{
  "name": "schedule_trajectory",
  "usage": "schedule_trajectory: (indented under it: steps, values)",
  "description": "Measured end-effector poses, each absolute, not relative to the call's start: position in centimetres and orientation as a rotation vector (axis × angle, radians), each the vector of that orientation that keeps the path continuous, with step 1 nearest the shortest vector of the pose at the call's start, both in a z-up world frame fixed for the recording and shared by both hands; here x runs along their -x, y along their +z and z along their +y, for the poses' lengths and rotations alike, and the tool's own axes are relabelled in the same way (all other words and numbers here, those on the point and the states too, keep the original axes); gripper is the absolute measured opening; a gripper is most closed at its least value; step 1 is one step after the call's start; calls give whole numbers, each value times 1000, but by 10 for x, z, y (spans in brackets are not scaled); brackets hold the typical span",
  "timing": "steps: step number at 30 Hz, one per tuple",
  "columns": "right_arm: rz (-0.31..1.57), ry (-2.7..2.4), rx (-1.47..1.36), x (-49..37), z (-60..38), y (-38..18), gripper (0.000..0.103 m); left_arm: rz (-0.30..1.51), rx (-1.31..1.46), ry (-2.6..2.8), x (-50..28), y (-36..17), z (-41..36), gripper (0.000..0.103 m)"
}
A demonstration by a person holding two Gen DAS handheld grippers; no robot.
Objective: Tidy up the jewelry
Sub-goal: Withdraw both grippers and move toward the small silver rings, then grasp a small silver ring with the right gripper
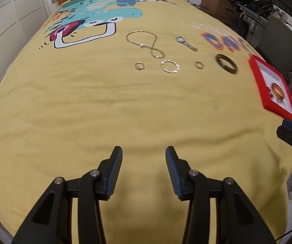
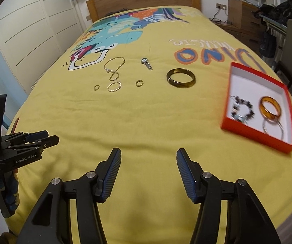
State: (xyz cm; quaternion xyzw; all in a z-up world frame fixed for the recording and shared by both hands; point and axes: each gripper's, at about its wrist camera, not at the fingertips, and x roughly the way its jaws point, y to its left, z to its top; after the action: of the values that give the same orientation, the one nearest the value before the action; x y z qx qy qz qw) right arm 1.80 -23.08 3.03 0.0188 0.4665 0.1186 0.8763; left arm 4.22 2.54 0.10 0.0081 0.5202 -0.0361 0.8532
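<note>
While the dark bangle (image 2: 181,78) lies mid-frame on the bed (image 2: 146,122), well beyond my right gripper (image 2: 149,156), both grippers gape empty.

open left tongs (image 1: 143,152) hang empty over yellow bedspread (image 1: 105,109), jewelry scattered beyond, red box (image 1: 256,79) at right.

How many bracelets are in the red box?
3 in the red box: a beaded bracelet on its left, an orange bangle on its right, a thin silver bangle nearest, overlapping it.
</note>
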Motion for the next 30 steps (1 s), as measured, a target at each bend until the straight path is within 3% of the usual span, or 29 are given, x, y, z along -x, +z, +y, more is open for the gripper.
schedule_trajectory:
  steps: [16, 26, 30]
  values:
    - [1052, 324, -4, -159, -188, -31, 54, 1144, -2, -91, -184, -38, 34, 42]
    - [1036, 345, 18, -208, -169, -47, 54, 1125, -9, -138, -219, -50, 29, 41]
    - [1025, 364, 14, -220, -160, -50, 48, 1116, -36, -145, -220, -54, 26, 38]
